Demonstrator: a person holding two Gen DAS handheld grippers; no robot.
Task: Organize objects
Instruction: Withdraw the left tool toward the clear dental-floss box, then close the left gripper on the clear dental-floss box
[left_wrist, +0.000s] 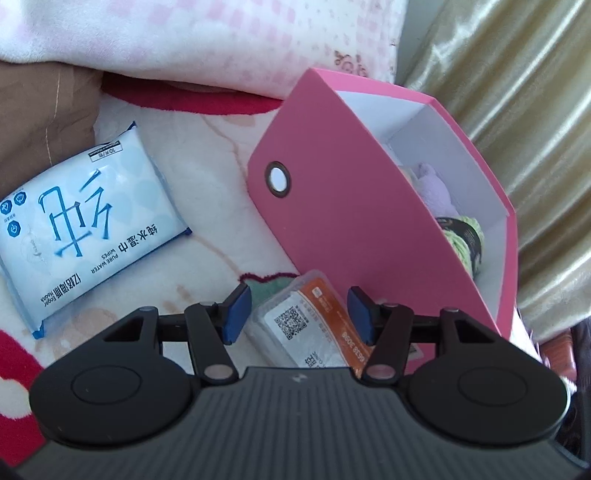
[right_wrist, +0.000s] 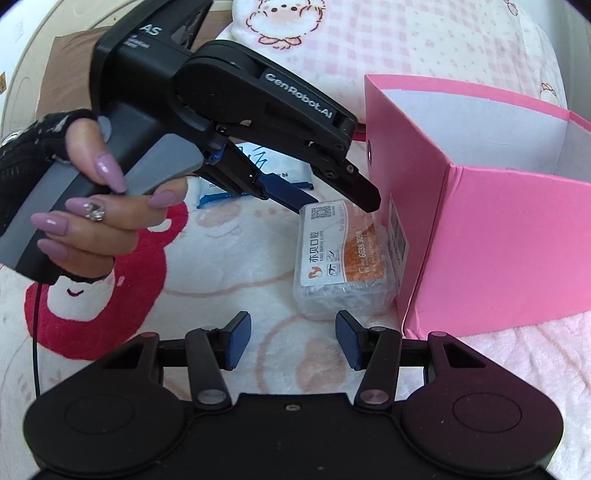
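Note:
A clear plastic box with an orange and white label (right_wrist: 343, 251) lies on the blanket against the pink box (right_wrist: 498, 240). My left gripper (right_wrist: 338, 201) points down over its far end, one finger on each side. In the left wrist view the clear box (left_wrist: 291, 321) sits between the blue pads (left_wrist: 236, 314) of the left gripper (left_wrist: 299, 314), which do not visibly press on it. My right gripper (right_wrist: 293, 339) stands open just short of the clear box's near end, with nothing between its fingers. A blue-white wipes pack (left_wrist: 88, 221) lies further left.
The open-topped pink box (left_wrist: 351, 221) holds a purple soft thing (left_wrist: 432, 181) and green yarn (left_wrist: 461, 240). A person's hand (right_wrist: 92, 206) grips the left tool's handle. A pink-white pillow (left_wrist: 184, 37) lies behind, a gold curtain (left_wrist: 517, 110) hangs right, and the plush blanket (right_wrist: 110, 295) lies underneath.

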